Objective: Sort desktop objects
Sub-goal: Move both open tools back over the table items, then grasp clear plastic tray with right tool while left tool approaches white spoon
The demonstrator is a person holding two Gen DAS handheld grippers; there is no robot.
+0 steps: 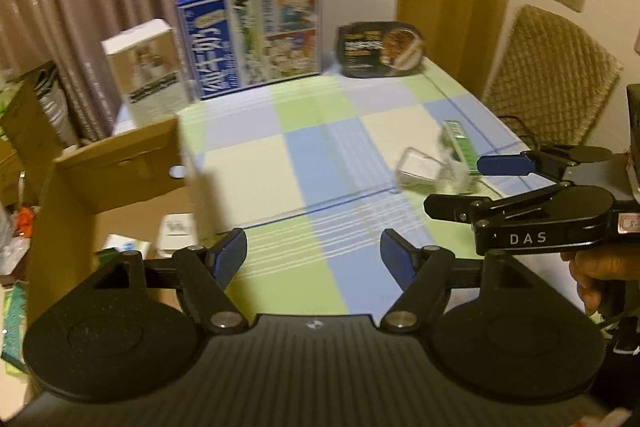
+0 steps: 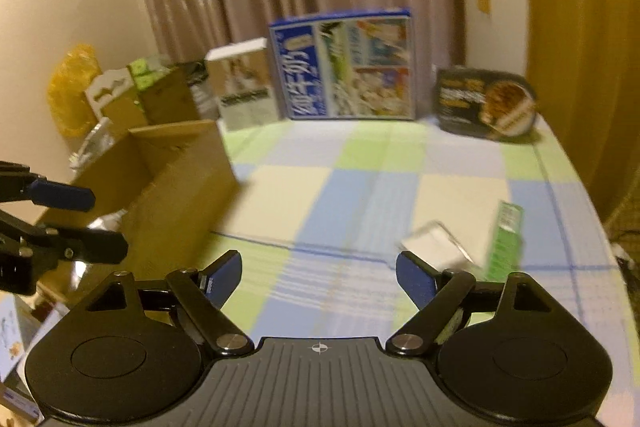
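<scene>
Both grippers empty, jaws wide: left gripper (image 1: 314,255), right gripper (image 2: 319,277). Clear plastic case (image 2: 436,247) and green pack (image 2: 505,241) lie touching on bench (image 2: 360,187), near right. Cardboard box (image 2: 176,163) at left. Approach case w/ right gripper, low, square on.

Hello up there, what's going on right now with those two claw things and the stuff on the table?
Left gripper and right gripper: jaws open, empty. Clear case and green box lie on checked cloth, untouched. Cardboard box at left edge; path open.
</scene>
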